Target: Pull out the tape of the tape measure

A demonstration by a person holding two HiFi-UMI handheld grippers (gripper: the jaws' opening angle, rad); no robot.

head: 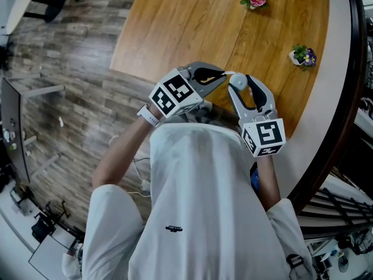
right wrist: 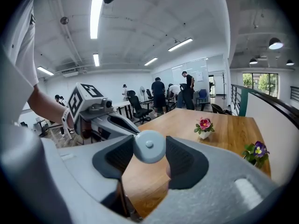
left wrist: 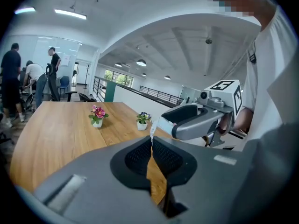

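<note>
My right jaws hold the tape measure [right wrist: 149,146]; my left jaws are clenched on what looks like its tape tip [left wrist: 152,131]; little tape is out, so the pull remains.

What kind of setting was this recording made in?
Most likely an open-plan office or lab workspace: a long wooden table with small potted flowers, office chairs and people standing by a whiteboard behind it, and strip lights on the ceiling.
</note>
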